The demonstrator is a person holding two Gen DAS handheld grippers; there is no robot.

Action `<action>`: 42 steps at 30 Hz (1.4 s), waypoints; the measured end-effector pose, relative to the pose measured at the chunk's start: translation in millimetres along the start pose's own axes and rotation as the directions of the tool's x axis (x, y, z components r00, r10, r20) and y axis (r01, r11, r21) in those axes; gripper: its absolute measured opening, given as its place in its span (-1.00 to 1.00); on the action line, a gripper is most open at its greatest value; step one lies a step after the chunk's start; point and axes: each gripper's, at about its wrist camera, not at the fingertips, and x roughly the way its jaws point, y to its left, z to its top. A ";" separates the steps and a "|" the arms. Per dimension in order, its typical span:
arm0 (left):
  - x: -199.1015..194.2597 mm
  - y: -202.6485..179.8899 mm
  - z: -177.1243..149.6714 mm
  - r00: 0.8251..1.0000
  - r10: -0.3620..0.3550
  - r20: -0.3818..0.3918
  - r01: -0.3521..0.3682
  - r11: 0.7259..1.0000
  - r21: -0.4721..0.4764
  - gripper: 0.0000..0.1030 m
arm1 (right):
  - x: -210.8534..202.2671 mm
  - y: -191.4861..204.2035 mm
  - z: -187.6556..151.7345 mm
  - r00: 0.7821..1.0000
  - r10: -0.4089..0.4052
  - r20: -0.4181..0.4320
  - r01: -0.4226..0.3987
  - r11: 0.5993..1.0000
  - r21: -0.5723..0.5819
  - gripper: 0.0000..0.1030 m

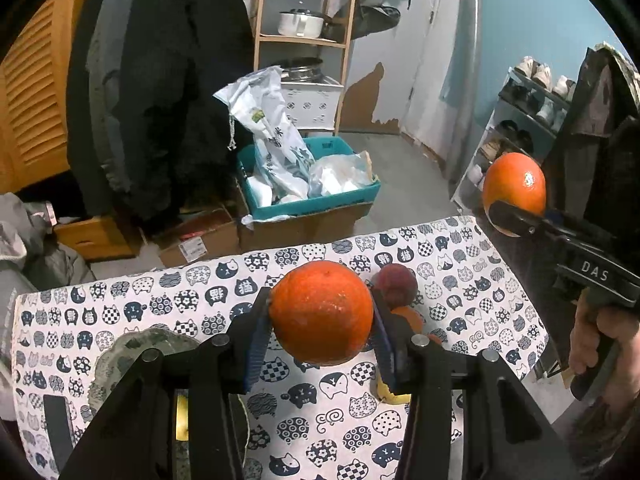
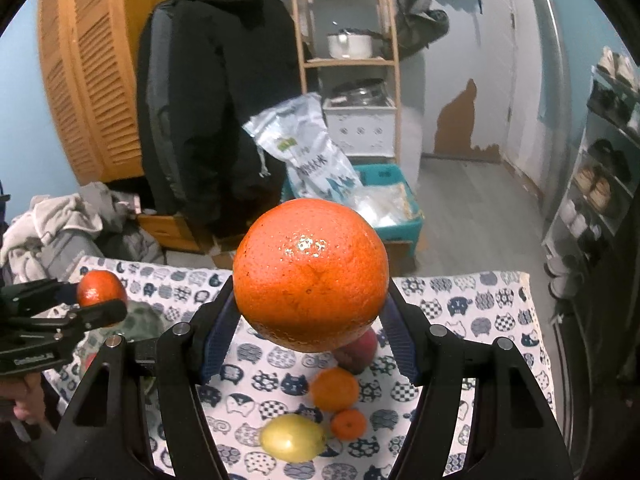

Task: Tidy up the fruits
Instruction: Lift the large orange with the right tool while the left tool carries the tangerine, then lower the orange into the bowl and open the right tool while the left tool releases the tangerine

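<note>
My left gripper [image 1: 320,316] is shut on a large orange [image 1: 320,312], held above the cat-print tablecloth [image 1: 460,280]. It also shows at the left of the right wrist view [image 2: 100,288]. My right gripper [image 2: 310,300] is shut on a second large orange [image 2: 310,272], held above the table; it shows at the right of the left wrist view [image 1: 514,186]. On the cloth lie a dark red fruit [image 1: 396,284] [image 2: 360,354], a smaller orange [image 2: 334,388], a tiny mandarin [image 2: 349,424] and a yellow lemon [image 2: 292,438]. A grey-green plate [image 1: 132,352] sits under the left gripper.
Beyond the table's far edge stand a teal crate [image 1: 344,196] with bags on cardboard boxes, a wooden shelf [image 1: 304,40] with pots, hanging dark coats [image 2: 212,100] and a shoe rack [image 1: 520,120]. A dark phone-like slab [image 1: 58,428] lies at the cloth's left.
</note>
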 end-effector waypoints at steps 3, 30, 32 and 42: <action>-8.1 6.4 -0.9 1.000 0.006 0.010 -0.006 1.000 -0.011 -0.09 | -4.4 9.9 3.2 1.000 0.018 0.013 -0.018 1.000 -0.011 0.31; -35.8 96.5 -31.2 0.988 0.157 0.006 -0.155 0.981 -0.120 -0.09 | 27.9 115.1 7.9 0.985 0.163 -0.047 -0.167 0.980 -0.106 0.31; -35.9 108.5 -37.3 0.986 0.165 -0.006 -0.164 0.976 -0.142 -0.09 | 33.0 123.7 8.2 0.983 0.175 -0.058 -0.180 0.977 -0.110 0.31; -29.7 162.3 -66.6 0.978 0.194 -0.077 -0.207 0.949 -0.237 -0.09 | 57.2 174.0 9.4 0.969 0.227 -0.103 -0.240 0.961 -0.139 0.31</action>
